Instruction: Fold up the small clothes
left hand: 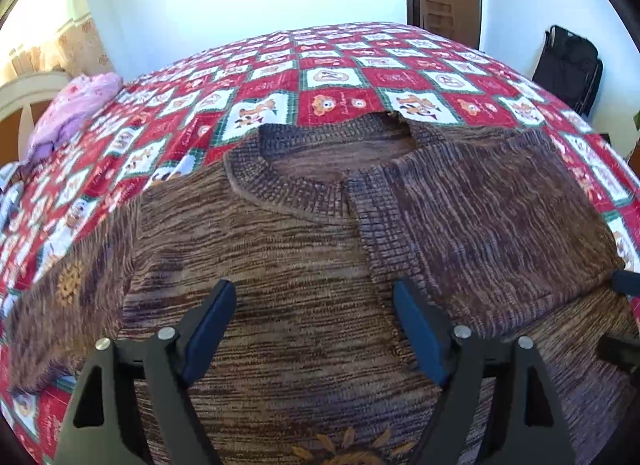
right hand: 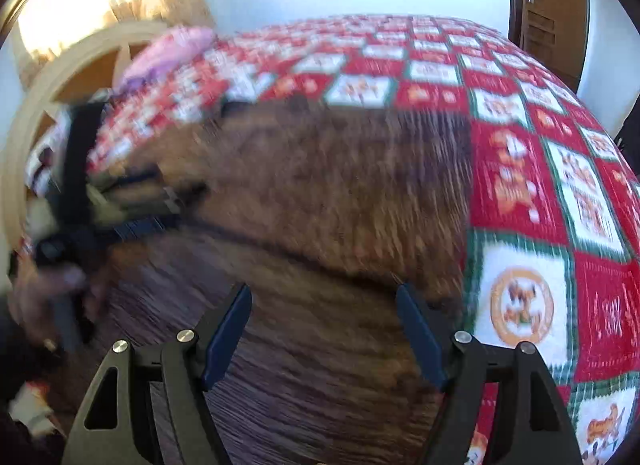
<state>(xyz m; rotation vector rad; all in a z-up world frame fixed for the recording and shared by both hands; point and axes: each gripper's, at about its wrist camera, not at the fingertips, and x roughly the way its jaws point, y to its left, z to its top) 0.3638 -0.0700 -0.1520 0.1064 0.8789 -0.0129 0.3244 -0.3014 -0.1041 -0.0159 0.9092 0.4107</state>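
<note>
Both the left gripper (left hand: 314, 329) and right gripper (right hand: 324, 333) hang with jaws wide, empty; smooth the folded-over right side of the brown sweater (left hand: 280, 233) flat first.

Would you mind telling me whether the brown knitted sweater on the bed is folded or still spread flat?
Partly folded: the brown knitted sweater has one side flap lying over its front; the other sleeve remains spread.

My left tool (left hand: 314, 329) and my right tool (right hand: 324, 335) look alike: black angular arms with triangular cut-outs, round silver pivot pins, and flat dark-blue pads (right hand: 226, 341) on the fingers.
</note>
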